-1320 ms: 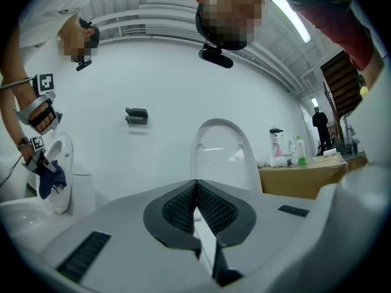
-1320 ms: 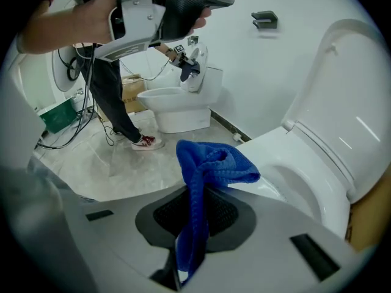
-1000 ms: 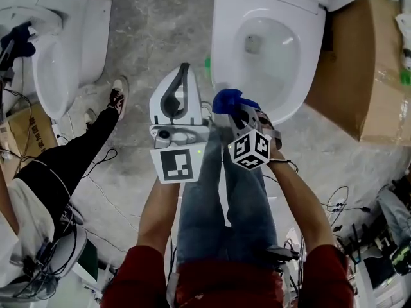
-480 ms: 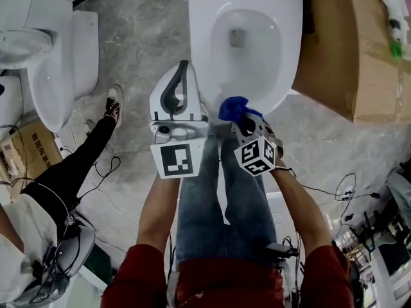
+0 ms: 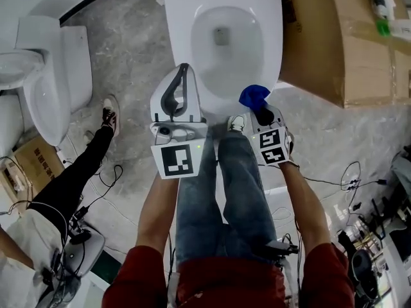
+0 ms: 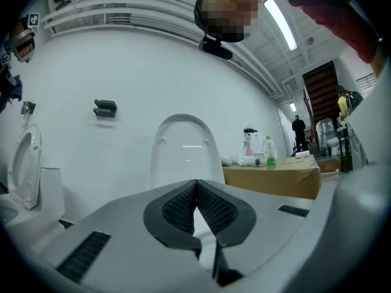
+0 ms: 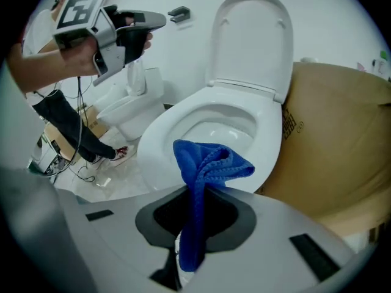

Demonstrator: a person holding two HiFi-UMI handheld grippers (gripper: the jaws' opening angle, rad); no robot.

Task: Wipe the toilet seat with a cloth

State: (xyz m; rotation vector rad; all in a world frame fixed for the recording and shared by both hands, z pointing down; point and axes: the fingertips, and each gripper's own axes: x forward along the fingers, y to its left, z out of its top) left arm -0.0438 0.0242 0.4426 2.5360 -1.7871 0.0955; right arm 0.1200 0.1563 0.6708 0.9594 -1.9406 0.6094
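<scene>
Flanking the toilet (image 5: 180, 38): cardboard box (image 5: 329, 43), another toilet (image 5: 48, 90)

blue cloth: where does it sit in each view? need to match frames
Head view: blue cloth right of centre, at the right gripper's tip, by the toilet's near right rim.
Left gripper view: not in it.
Right gripper view: bottom centre, clamped between the jaws.
Shared landmark: the cardboard box right of the toilet, in all three views.

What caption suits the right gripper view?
Right gripper clamped on a blue cloth, facing the white toilet seat with its lid raised.
</scene>
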